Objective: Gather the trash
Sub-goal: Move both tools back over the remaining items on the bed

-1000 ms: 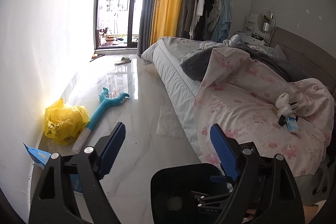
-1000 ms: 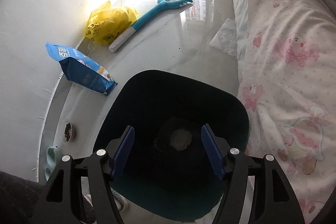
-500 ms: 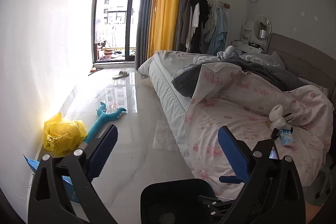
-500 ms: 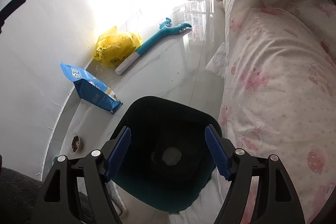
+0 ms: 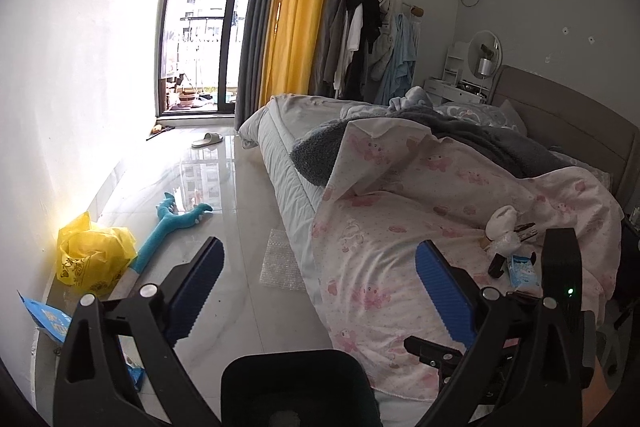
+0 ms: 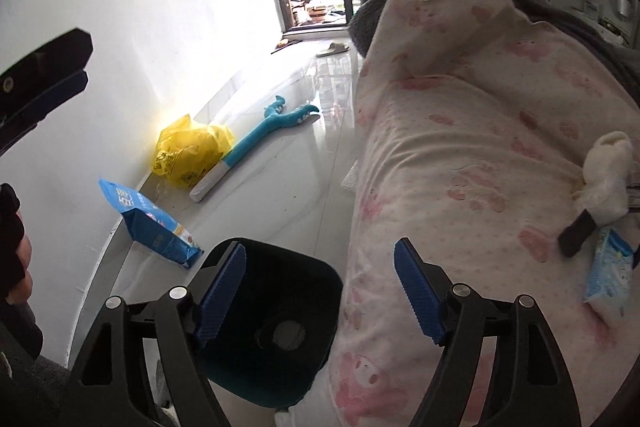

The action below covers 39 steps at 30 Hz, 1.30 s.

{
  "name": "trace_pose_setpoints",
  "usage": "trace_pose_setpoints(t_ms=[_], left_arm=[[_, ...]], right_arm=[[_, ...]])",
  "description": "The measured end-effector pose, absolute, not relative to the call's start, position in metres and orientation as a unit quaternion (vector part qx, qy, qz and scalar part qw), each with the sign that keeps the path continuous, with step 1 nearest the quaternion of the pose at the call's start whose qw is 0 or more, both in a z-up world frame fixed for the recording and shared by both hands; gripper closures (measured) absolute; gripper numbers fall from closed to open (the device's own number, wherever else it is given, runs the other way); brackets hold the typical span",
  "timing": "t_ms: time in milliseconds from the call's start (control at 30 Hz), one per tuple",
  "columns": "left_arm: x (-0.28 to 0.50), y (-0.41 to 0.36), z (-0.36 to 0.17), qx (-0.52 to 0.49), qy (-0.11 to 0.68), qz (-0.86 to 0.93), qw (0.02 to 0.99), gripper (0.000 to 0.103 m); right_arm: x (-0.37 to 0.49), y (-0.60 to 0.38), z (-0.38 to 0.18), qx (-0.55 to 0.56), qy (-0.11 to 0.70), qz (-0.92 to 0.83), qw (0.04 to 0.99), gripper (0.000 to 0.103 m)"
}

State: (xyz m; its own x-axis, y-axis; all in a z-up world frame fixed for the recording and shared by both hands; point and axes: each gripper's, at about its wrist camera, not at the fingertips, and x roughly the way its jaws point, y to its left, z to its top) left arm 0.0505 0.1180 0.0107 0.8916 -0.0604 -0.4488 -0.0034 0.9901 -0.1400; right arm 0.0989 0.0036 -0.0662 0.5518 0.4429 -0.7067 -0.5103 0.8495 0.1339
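Note:
A black bin [image 6: 280,327] stands on the floor beside the bed, with a white wad [image 6: 289,334] lying in its bottom. My right gripper [image 6: 320,247] hangs above the bin; its jaws are opening and nothing is between them. My left gripper [image 5: 317,247] is open and empty, higher up, with the bin's rim [image 5: 296,363] below it. A yellow plastic bag [image 6: 188,151] and a blue snack bag [image 6: 148,223] lie by the wall. A bubble-wrap sheet [image 5: 280,263] lies beside the bed. On the quilt rest a white crumpled lump [image 6: 608,179] and a light-blue packet [image 6: 608,275].
The bed with its pink-patterned quilt [image 5: 400,227] fills the right side. A teal toy stick [image 5: 168,227] lies on the glossy floor, and a slipper [image 5: 206,139] sits near the balcony door. A white wall [image 5: 60,107] runs along the left. A hand [image 6: 16,255] shows at the left edge.
Both grippers rose and tilted up, so the bin sank toward the bottom of each view. Both pairs of jaws spread wider. The white wad stayed in the bin.

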Motion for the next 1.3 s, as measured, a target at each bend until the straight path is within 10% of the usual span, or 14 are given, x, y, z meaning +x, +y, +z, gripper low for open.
trace_pose_setpoints(t_ms=[1300], left_arm=[[0.092,0.003,-0.014,-0.022,0.266,-0.111,0.957,0.005]], right_arm=[[0.130,-0.174,-0.076,0.020,0.388,0.033,0.921,0.019]])
